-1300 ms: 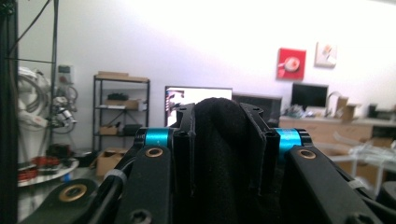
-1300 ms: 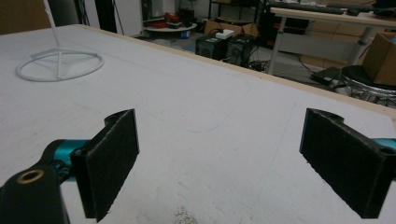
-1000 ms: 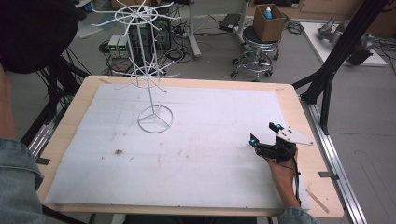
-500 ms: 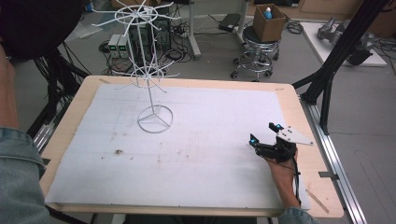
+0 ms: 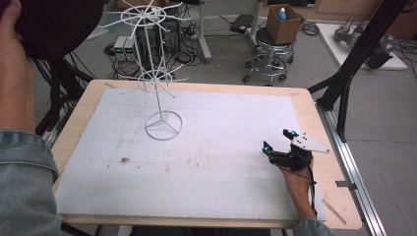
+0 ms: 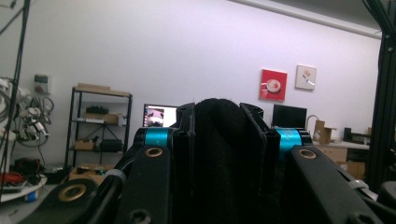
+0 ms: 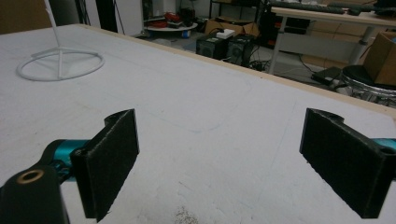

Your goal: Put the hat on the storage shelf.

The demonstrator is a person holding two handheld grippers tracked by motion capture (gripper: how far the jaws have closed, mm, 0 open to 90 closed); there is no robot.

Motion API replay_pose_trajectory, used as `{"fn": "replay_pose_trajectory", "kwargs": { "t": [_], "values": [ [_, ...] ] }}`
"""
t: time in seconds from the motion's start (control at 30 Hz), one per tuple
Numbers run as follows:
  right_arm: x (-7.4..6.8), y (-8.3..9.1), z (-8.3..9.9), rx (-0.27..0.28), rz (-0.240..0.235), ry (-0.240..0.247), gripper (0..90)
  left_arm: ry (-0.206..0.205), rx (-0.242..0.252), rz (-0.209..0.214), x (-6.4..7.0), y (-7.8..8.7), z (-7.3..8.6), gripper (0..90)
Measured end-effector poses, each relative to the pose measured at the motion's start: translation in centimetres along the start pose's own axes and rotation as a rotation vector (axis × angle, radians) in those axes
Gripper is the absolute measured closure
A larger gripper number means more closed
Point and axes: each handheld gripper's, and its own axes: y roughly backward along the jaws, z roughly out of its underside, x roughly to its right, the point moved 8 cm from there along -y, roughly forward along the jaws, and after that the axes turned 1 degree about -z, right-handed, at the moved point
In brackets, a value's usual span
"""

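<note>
Item: right gripper (image 5: 279,140). It rests on the near right of the table (image 5: 206,162), jaws spread wide with nothing between them; in the right gripper view the pads (image 7: 109,163) frame bare white cover.

Item: left gripper (image 6: 219,140). I have it lifted off the table at far left, jaws drawn close on a black fabric thing (image 6: 224,154) that stands between the pads. In the high view the left hand (image 5: 17,73) is raised beside a large dark shape; I cannot tell if it is the same fabric.

Item: white wire stand (image 5: 160,83). It stands upright at far left-centre, well apart from the right gripper.

Risk: I judge that lowering the fabric blind could snag the thin wire arms and tip the light stand.

Change: against the earlier frames the left forearm sits higher; the right gripper and stand are unmoved.
</note>
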Motion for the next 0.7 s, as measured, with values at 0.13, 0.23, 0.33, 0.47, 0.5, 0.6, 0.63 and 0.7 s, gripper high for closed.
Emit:
{"fn": "replay_pose_trajectory", "kwargs": {
  "t": [0.13, 0.23, 0.33, 0.47, 0.5, 0.6, 0.63, 0.7],
  "values": [
    [0.0, 0.0, 0.0, 0.001, 0.002, -0.001, 11.0, 0.007, -0.013, 0.001, 0.2, -0.2, 0.6, 67.6],
    [0.0, 0.0, 0.0, 0.0, -0.001, -0.004, 11.0, 0.013, -0.029, 0.002, 0.4, -0.2, 1.4, 67.5],
    [0.0, 0.0, 0.0, 0.0, 0.001, -0.001, 11.0, 0.014, -0.031, 0.004, 0.4, -0.2, 1.6, 67.4],
    [0.0, 0.0, 0.0, 0.002, 0.0, 0.0, 11.0, 0.009, -0.051, 0.012, 0.4, 0.0, 2.2, 67.2],
    [0.0, 0.0, 0.0, 0.0, 0.001, 0.002, 11.0, 0.008, -0.06, 0.019, 0.5, 0.2, 2.5, 67.1],
    [-0.1, 0.0, 0.0, -0.004, -0.002, -0.001, 11.0, -0.015, -0.075, 0.021, 0.6, 0.4, 2.9, 66.8],
    [0.0, 0.0, 0.0, -0.001, 0.0, 0.0, 11.0, -0.032, -0.086, 0.018, 0.6, 0.5, 3.2, 66.8],
    [-0.1, 0.0, 0.0, -0.002, -0.001, -0.001, 11.0, -0.024, -0.094, 0.027, 0.7, 0.7, 3.6, 66.8]
  ]
}}
